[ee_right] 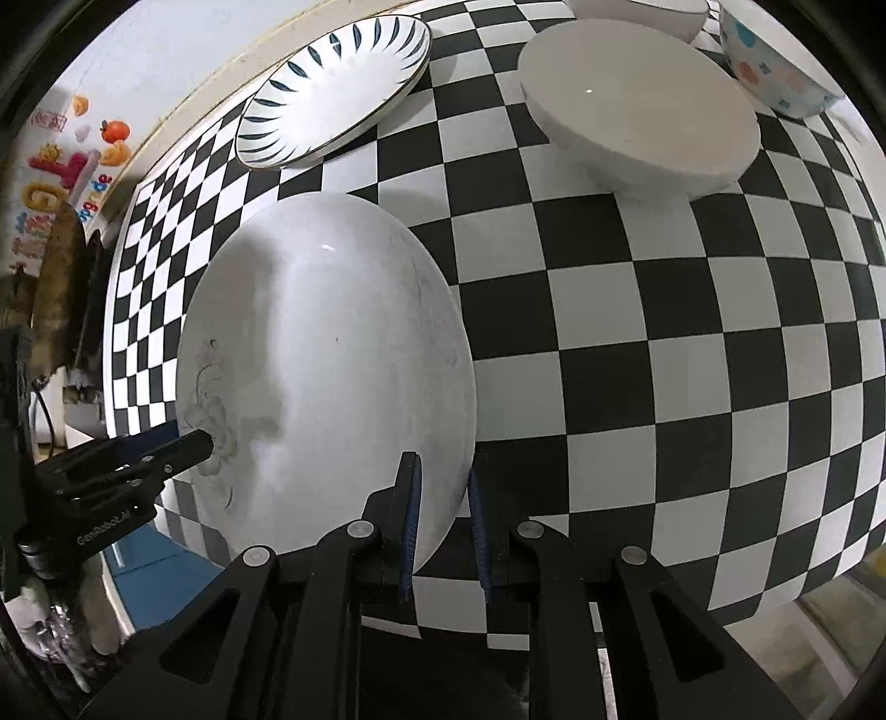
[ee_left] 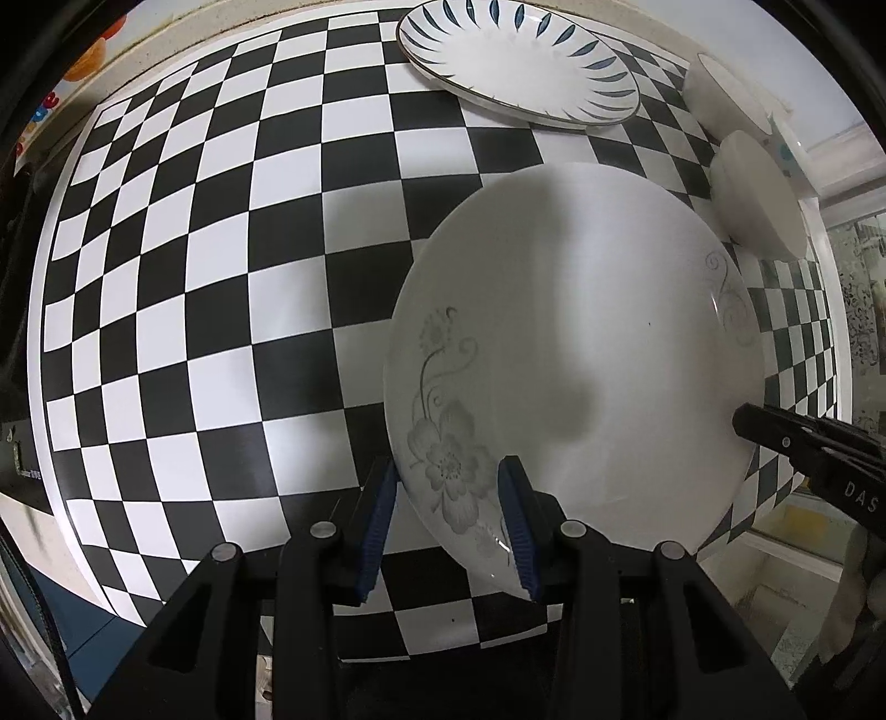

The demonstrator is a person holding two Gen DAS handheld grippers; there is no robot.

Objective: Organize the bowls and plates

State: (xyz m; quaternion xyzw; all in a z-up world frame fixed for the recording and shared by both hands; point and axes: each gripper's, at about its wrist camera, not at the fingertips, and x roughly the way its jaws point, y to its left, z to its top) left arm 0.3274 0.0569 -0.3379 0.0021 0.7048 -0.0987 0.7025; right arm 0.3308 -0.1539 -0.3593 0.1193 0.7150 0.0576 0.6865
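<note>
A large white plate with a grey flower print (ee_left: 576, 343) is held tilted above the checkered table (ee_left: 194, 277); it also shows in the right wrist view (ee_right: 326, 376). My left gripper (ee_left: 448, 526) straddles its near rim, jaws not pressed tight. My right gripper (ee_right: 443, 531) straddles the opposite rim, and its finger also shows in the left wrist view (ee_left: 775, 432). A plate with blue leaf marks (ee_left: 515, 61) lies at the far side, also in the right wrist view (ee_right: 332, 88).
A white bowl (ee_right: 642, 111) sits upside down on the checkered table (ee_right: 664, 343). Another white bowl (ee_right: 642, 14) and a bowl with coloured spots (ee_right: 775, 66) stand behind it. The table's near edge runs below both grippers.
</note>
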